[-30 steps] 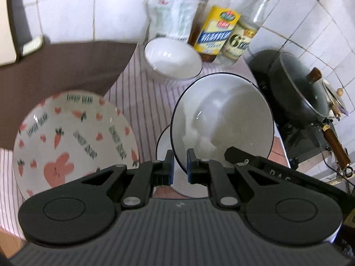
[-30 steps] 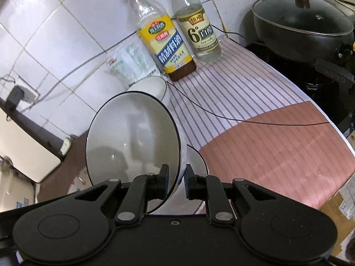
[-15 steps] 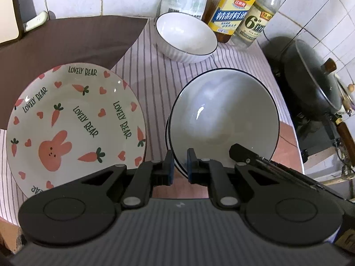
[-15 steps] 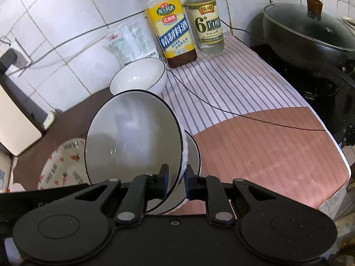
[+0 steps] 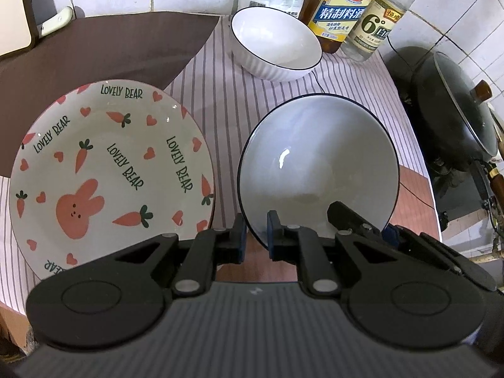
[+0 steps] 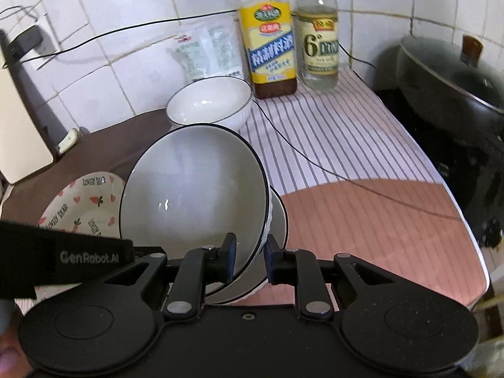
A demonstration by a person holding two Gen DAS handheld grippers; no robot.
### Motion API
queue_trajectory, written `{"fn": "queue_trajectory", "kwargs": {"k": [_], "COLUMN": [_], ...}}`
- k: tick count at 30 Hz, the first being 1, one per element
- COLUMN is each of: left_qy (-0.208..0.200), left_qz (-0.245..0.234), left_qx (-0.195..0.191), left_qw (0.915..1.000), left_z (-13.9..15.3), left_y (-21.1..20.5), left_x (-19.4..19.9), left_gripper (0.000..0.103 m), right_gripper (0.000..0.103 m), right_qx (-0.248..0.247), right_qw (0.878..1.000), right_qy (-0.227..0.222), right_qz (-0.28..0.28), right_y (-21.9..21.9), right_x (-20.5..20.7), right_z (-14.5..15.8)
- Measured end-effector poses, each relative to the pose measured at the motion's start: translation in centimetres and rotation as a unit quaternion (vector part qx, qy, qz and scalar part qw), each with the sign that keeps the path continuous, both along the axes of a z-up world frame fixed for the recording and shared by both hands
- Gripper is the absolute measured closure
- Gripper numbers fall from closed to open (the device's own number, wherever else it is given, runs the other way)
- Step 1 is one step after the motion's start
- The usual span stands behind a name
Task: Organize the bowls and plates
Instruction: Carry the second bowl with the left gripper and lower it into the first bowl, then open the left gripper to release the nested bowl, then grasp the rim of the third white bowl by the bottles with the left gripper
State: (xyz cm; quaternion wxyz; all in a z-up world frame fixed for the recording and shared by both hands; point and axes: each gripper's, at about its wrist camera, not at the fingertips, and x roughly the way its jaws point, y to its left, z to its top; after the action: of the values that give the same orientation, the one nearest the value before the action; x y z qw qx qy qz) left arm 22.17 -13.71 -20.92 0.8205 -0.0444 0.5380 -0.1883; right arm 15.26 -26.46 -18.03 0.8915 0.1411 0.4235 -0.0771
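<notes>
Glazed white bowl (image 6: 192, 189), nested tilted in another bowl (image 6: 278, 220), sits between both jaw pairs: left gripper (image 5: 255, 236) pinches its rim narrowly; right gripper (image 6: 250, 260) has just been opening, rim between. Uneven release could clatter it sideways.

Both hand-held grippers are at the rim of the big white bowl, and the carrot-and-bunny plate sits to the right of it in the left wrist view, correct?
Not quite. In the left wrist view the carrot-and-bunny plate lies to the left of the big white bowl, not the right. The rest holds: the left hand-held gripper and the right hand-held gripper both straddle that bowl's rim.
</notes>
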Motion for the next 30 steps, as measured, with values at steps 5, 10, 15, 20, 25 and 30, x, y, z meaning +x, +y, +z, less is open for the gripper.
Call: {"fn": "queue_trajectory", "kwargs": {"k": [5, 10, 15, 20, 25, 30], "left_qy": [0.003, 0.008, 0.005, -0.009, -0.031, -0.044], "left_qz": [0.004, 0.007, 0.005, -0.003, -0.013, -0.017], "left_qx": [-0.009, -0.019, -0.029, -0.041, -0.043, -0.059], "left_qw": [1.0000, 0.9998, 0.9996, 0.9991, 0.9985, 0.9971], "left_z": [-0.2, -0.4, 0.1, 1.3, 2.5, 3.1], "left_y": [0.3, 0.5, 1.2, 2.1, 2.8, 4.0], "left_x": [0.1, 0.2, 0.1, 0.0, 0.0, 0.7], "left_gripper": [0.090, 0.090, 0.090, 0.088, 0.087, 0.085], "right_gripper": [0.074, 0.073, 0.069, 0.067, 0.072, 0.072], "right_qx": [-0.003, 0.009, -0.007, -0.022, -0.050, -0.059], "right_qw": [1.000, 0.999, 0.999, 0.998, 0.995, 0.994], "right_qy": [-0.030, -0.041, -0.039, -0.051, -0.047, -0.036], "right_qz": [0.007, 0.012, 0.016, 0.041, 0.066, 0.080], "right_y": [-0.5, -1.1, -1.3, -1.5, -1.2, -1.0], "right_x": [-0.5, -0.7, -0.8, -1.3, -1.2, -1.0], "right_z": [0.3, 0.3, 0.8, 1.1, 0.6, 0.1]}}
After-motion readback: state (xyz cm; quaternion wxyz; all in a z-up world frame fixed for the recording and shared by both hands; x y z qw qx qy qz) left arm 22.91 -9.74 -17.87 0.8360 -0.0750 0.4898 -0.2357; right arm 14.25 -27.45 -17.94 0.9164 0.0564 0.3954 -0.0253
